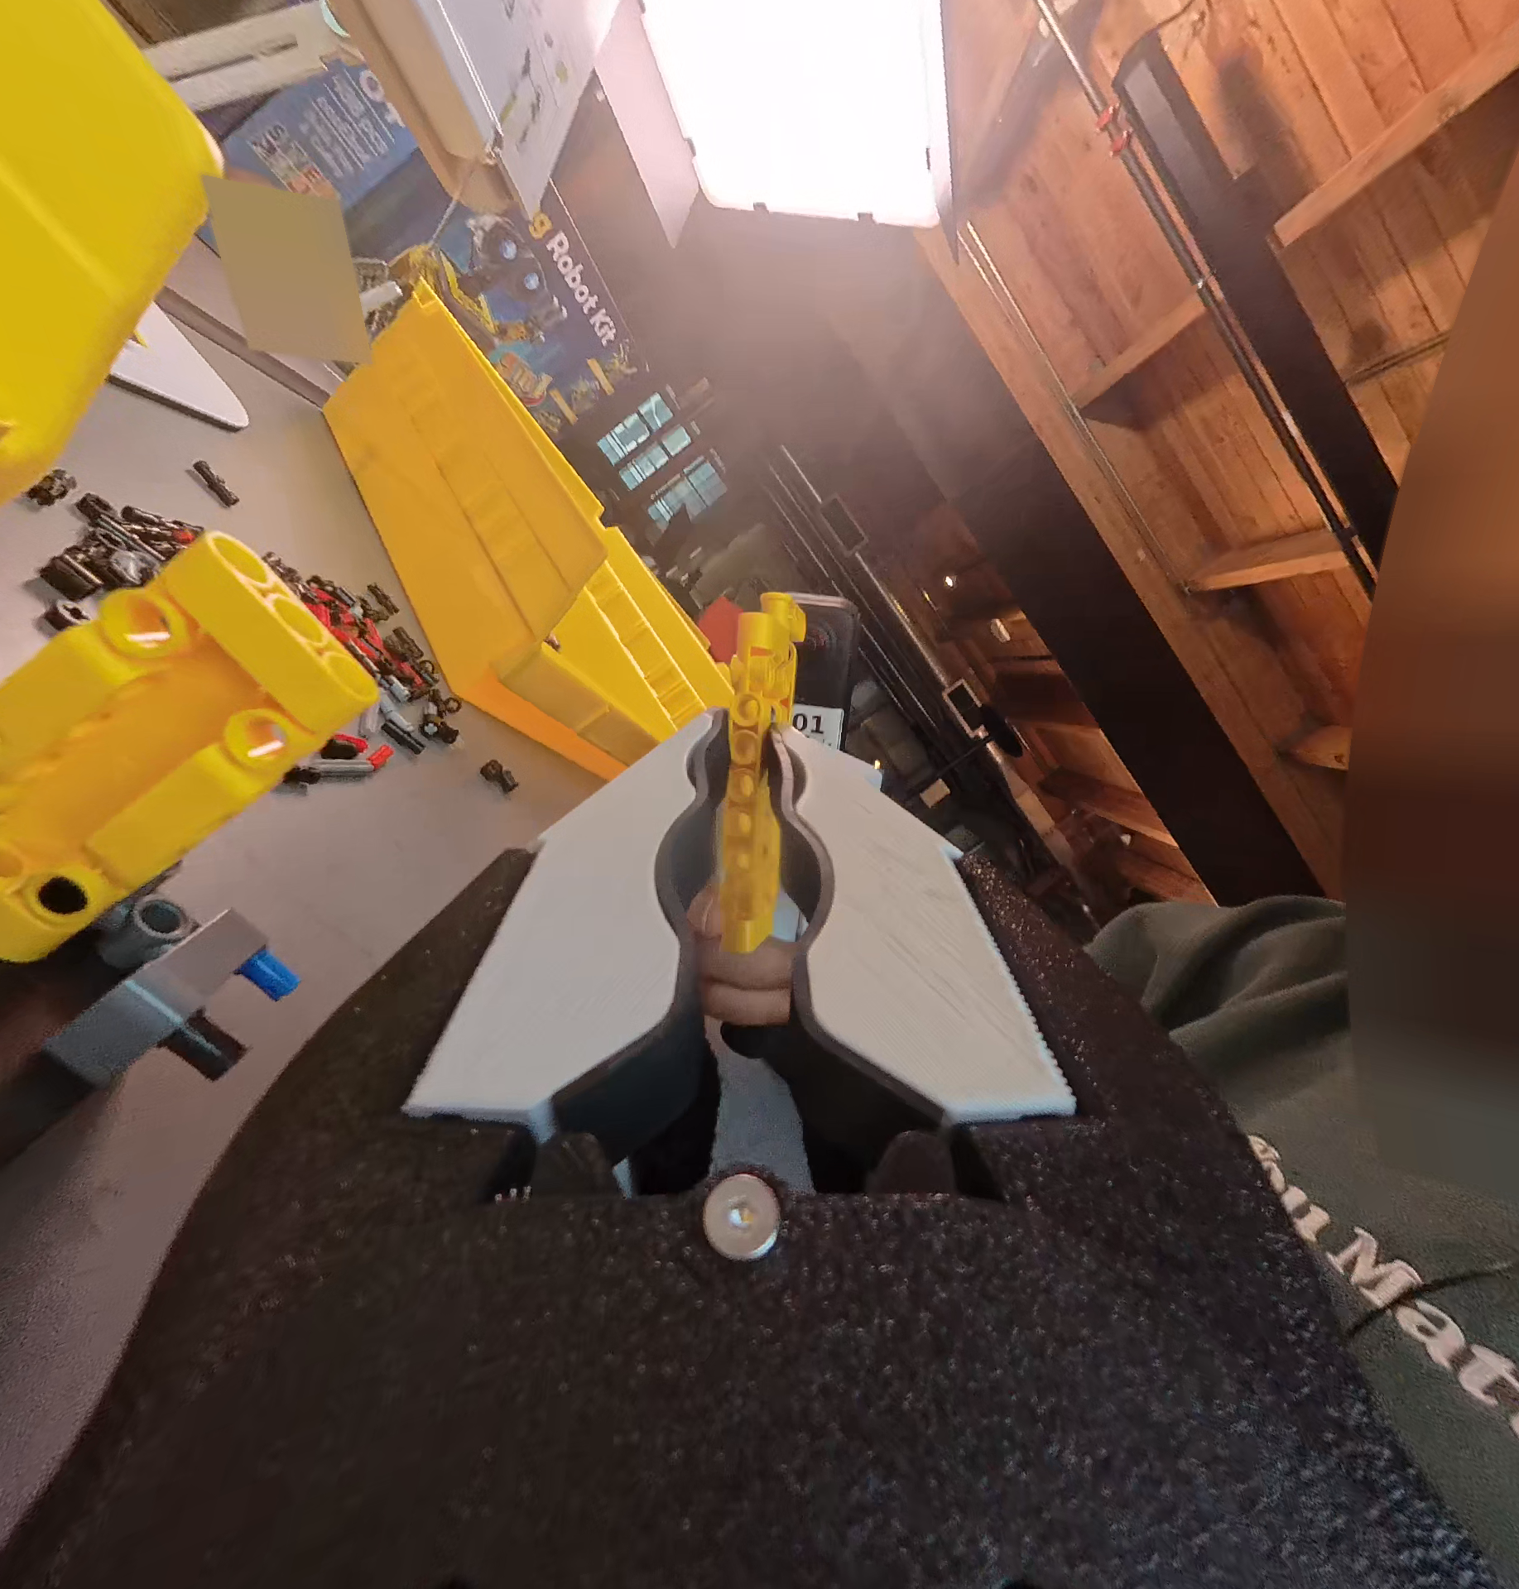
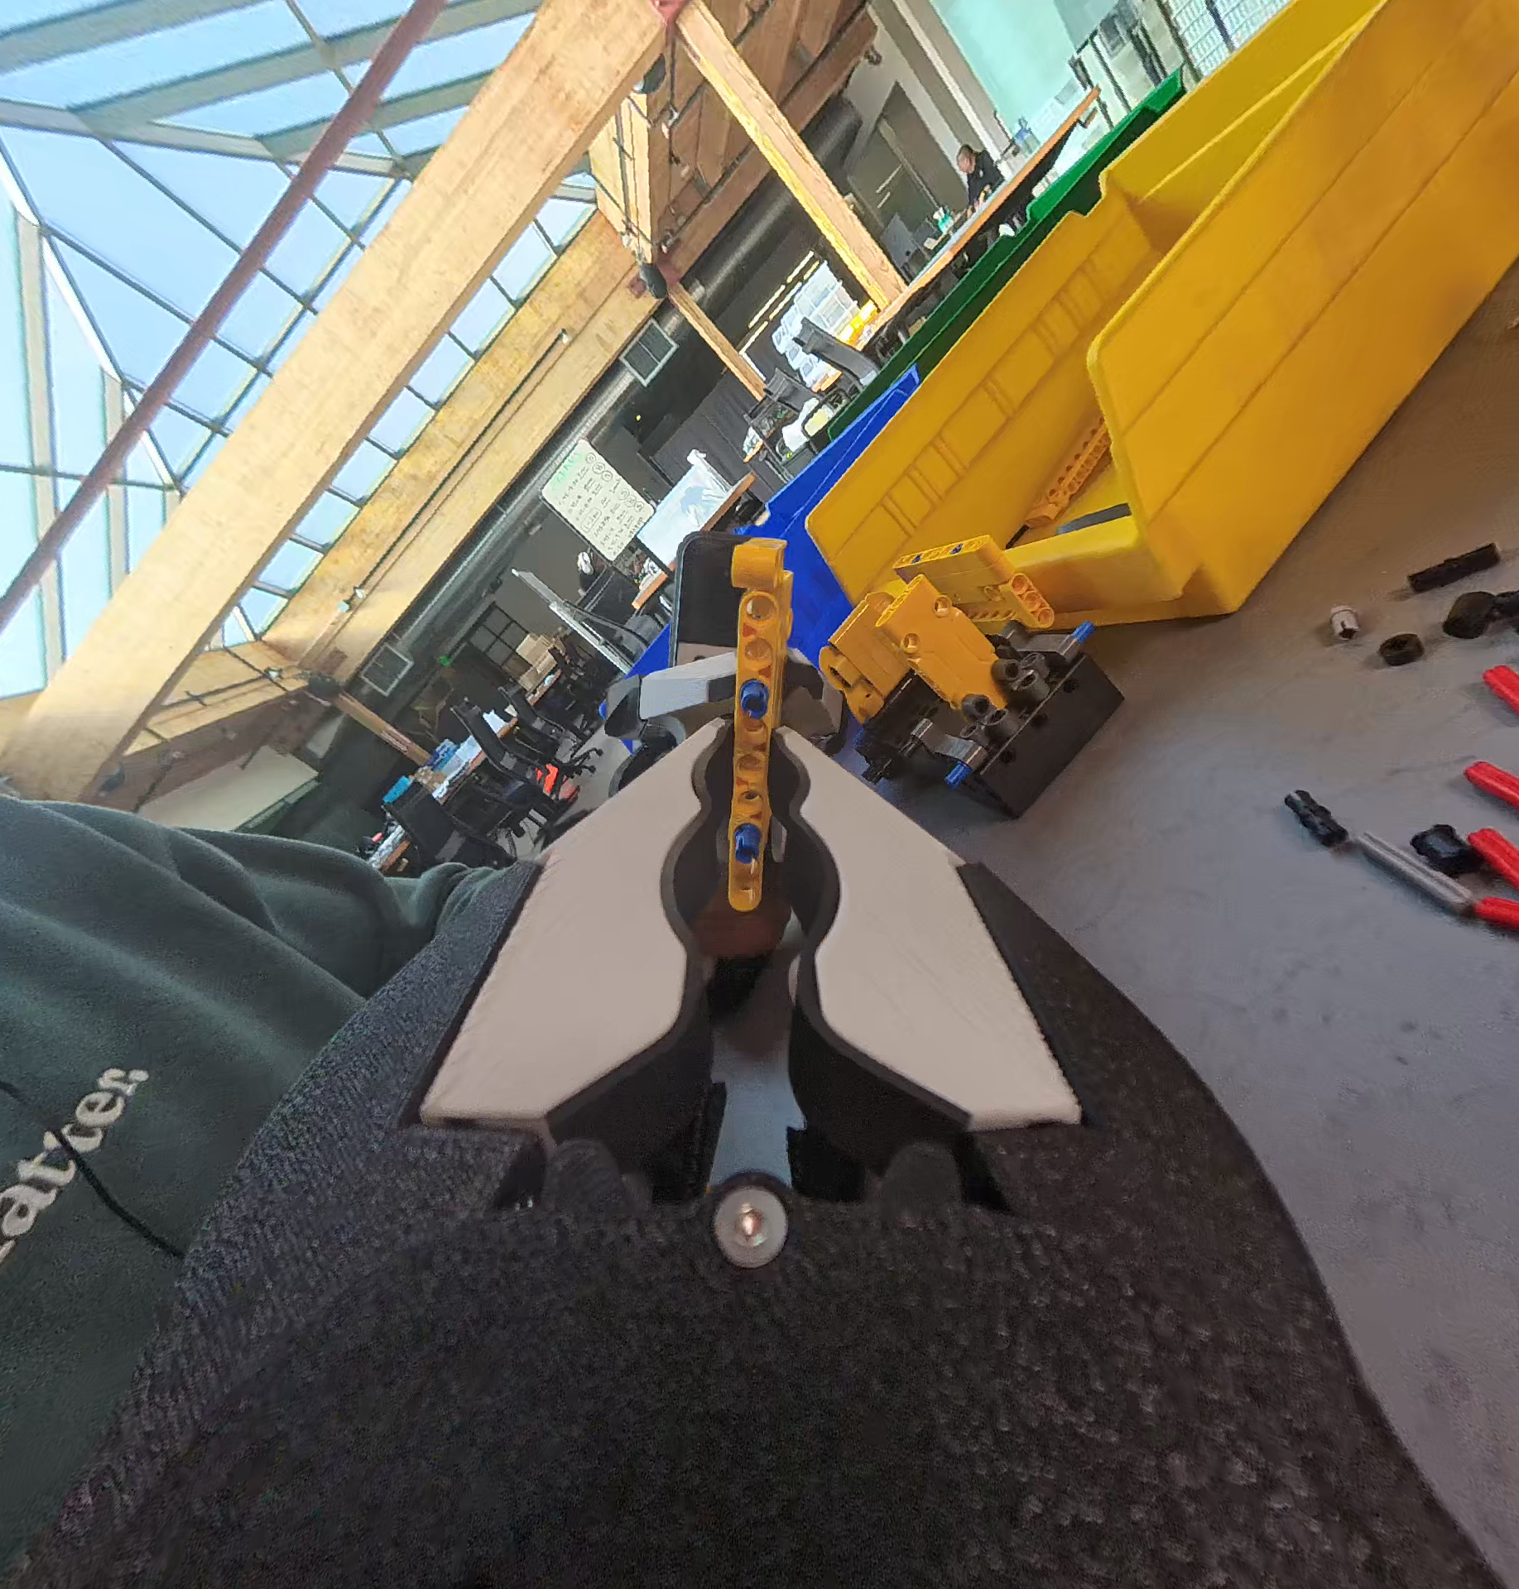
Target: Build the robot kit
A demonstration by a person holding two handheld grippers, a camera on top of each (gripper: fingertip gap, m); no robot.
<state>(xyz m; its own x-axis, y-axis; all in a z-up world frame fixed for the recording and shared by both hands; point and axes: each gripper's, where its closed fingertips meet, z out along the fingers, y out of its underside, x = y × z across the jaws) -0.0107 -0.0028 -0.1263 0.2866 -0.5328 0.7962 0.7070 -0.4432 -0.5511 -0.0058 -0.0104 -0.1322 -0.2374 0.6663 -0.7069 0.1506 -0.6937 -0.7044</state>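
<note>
In the left wrist view, a large yellow brick assembly (image 1: pixel 149 739) fills the near left, with a grey piece and a blue pin (image 1: pixel 267 973) beneath it. Behind it, small black, grey and red connector pins (image 1: pixel 369 653) lie scattered on the grey surface (image 1: pixel 308 860). Farther back and to the right stand yellow bins (image 1: pixel 480 533) in a row, with a printed box (image 1: pixel 515 284) behind them. At the centre, the left hand-held gripper (image 1: pixel 751 731) is closed on a yellow holed beam (image 1: pixel 749 825), which stands upright between its white fingers (image 1: pixel 584 954) and rises past their tips. To the right are wooden shelves (image 1: pixel 1211 430) and a dark green sleeve (image 1: pixel 1237 989).

In the right wrist view, the dark green sleeve (image 2: pixel 136 946) lies at the near left under wooden beams (image 2: pixel 377 344) and a glass roof. At the centre, the right hand-held gripper (image 2: pixel 754 739) is clamped on a yellow beam with blue pins (image 2: pixel 751 748), held upright and reaching above the fingertips. Just behind it, the other gripper's grey and white fingers show. To the right, a yellow, black and grey brick assembly (image 2: pixel 953 679) stands on the grey surface (image 2: pixel 1254 1032), near blue (image 2: pixel 824 516) and yellow bins (image 2: pixel 1211 387). At the far right lie red pins (image 2: pixel 1512 791), a grey axle (image 2: pixel 1409 873) and black connectors (image 2: pixel 1315 817).
</note>
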